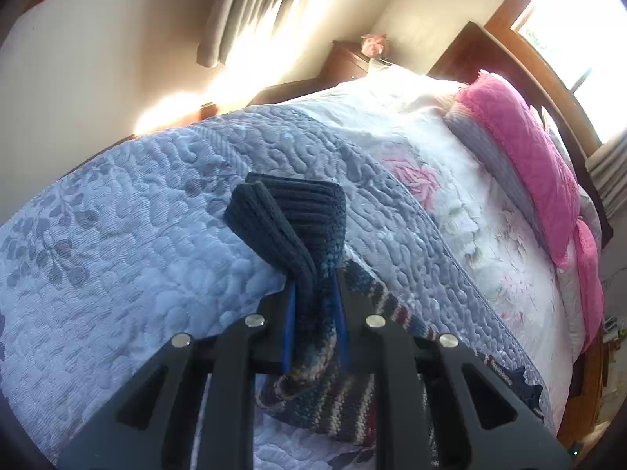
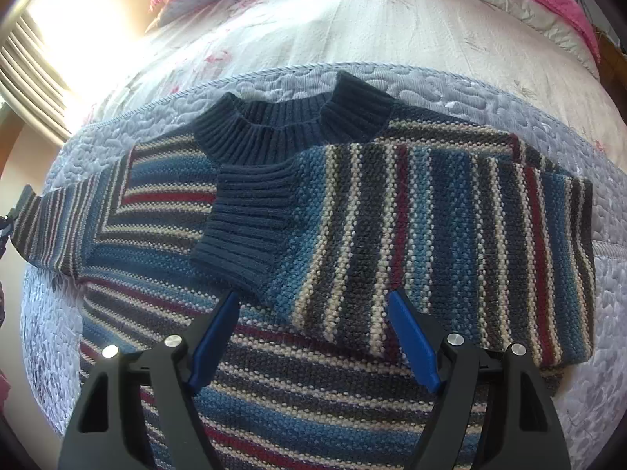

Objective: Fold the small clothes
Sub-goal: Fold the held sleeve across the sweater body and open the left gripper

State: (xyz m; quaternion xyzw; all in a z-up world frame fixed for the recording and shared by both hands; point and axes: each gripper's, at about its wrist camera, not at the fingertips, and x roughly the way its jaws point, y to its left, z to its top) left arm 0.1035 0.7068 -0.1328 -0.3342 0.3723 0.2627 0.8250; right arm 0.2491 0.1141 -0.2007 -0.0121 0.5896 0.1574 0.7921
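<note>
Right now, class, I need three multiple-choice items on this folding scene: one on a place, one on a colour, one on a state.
1. Where does the striped sweater lie?
A. on the quilted bedspread
B. on a chair
C. in a basket

2. What colour is the sweater's ribbed collar?
A. pink
B. navy
C. white

3. How does the right gripper stand?
A. shut on the collar
B. shut on a pillow
C. open, holding nothing

Answers: 1 A, quilted fabric shows all round the sweater; 2 B, the ribbing is dark blue; 3 C, its blue pads are spread apart above the knit, whereas the left gripper clamps a sleeve cuff.
</note>
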